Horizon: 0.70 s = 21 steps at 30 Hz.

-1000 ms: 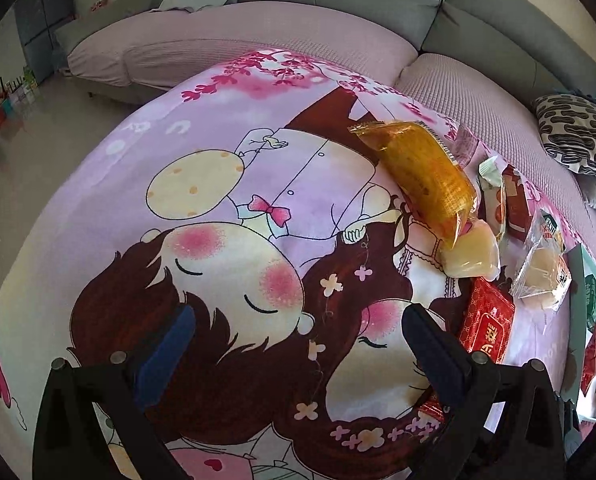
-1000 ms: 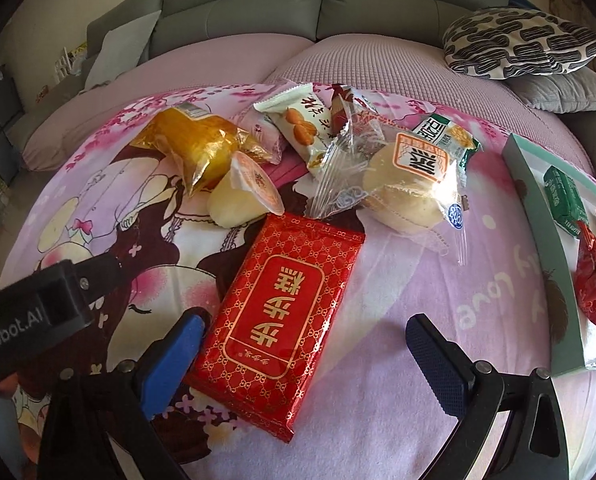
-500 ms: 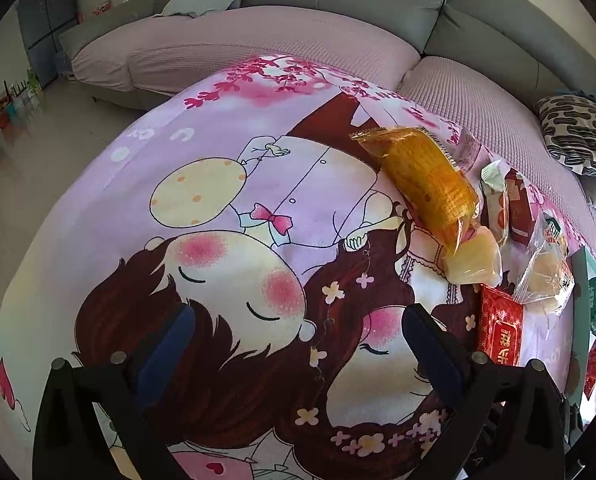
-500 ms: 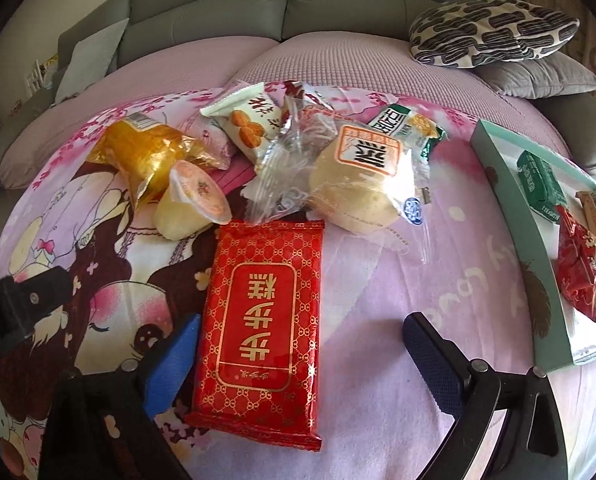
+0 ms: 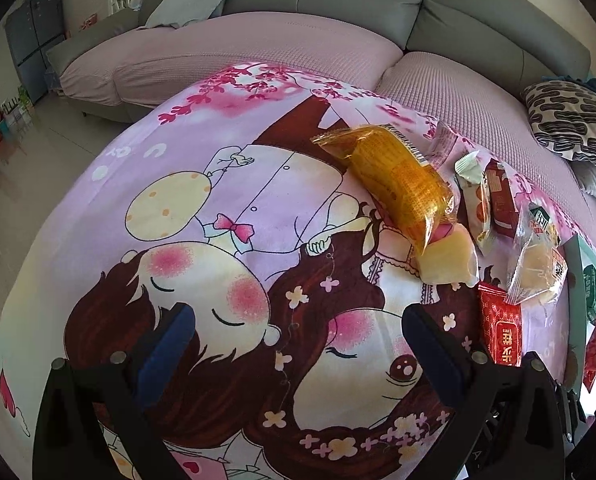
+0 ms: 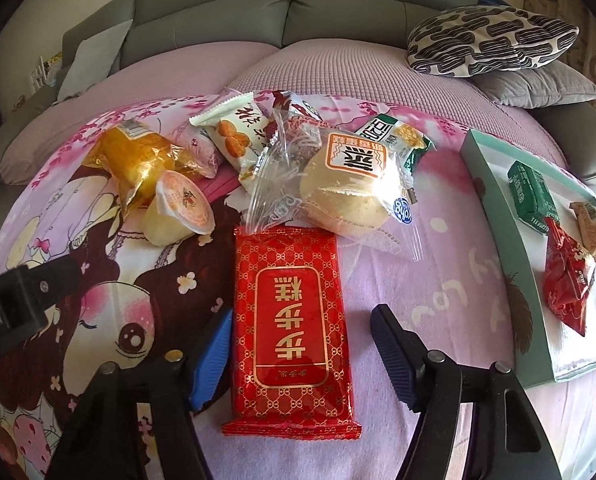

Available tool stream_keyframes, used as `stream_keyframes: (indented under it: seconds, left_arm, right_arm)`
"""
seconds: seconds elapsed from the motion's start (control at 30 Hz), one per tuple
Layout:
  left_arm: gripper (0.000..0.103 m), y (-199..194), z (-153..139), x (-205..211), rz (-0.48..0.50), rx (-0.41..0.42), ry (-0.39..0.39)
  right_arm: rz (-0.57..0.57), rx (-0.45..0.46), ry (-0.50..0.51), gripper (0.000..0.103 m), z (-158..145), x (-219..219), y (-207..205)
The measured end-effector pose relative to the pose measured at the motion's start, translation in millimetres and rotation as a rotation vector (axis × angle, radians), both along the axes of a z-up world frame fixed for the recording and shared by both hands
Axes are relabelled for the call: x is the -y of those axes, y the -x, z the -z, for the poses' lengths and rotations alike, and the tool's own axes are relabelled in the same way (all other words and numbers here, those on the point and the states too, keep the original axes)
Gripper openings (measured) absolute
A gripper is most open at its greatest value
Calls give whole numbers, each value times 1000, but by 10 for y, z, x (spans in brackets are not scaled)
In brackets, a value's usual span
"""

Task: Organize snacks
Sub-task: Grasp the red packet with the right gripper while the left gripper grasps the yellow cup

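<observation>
**Operator:** Report the red packet [image 6: 292,336] position and axis.

**Guide:** You have it flat on the cartoon-print cloth [image 6: 417,280], label side up. Its long axis runs straight away from your right gripper [image 6: 301,344], in line with the fingers. The near short edge lies between the finger bases; the far short edge touches the clear wrapper of the round bun [image 6: 349,196]. The printed characters read sideways from your position.

**Operator:** Right gripper condition?

**Guide:** Your jaws have just been closing, with the red packet between them. The left blue pad sits at the packet's left long edge, touching or nearly so. The right pad stands apart from the right long edge, with bare cloth showing in the gap. No grip is made.

**Operator:** Left gripper?

**Guide:** Your left gripper [image 5: 298,334] stands wide apart over the cloth print, nothing between the fingers. The red packet appears beyond its right finger.

**Operator:** Surrounding items?

**Guide:** The jelly cup [image 6: 180,210] lies on its side just left of the packet's far end, with the yellow-wrapped cake [image 6: 138,156] behind it. The teal tray [image 6: 493,200] sits well to the right, holding a green packet [image 6: 531,192] and a small red packet [image 6: 567,280].
</observation>
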<state>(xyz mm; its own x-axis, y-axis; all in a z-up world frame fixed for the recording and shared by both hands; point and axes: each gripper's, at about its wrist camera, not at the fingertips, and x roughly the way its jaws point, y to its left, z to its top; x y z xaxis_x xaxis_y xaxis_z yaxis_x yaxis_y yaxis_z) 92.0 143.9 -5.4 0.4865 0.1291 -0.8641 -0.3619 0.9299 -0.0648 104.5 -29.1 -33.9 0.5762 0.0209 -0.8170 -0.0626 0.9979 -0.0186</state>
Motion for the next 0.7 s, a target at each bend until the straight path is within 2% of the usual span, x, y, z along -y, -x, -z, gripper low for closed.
stream_keyframes:
  seconds: [0.27, 0.53, 0.7]
  left_arm:
    - [103, -54, -42, 181, 42, 24, 2]
    - [103, -155, -26, 347, 74, 33, 33]
    - [103, -201, 13, 423, 83, 39, 80]
  right_arm:
    - [-24, -15, 8, 53, -38, 102, 42]
    - [-31, -32, 29, 51, -56, 256, 62]
    - [-22, -39, 42, 51, -57, 398, 65]
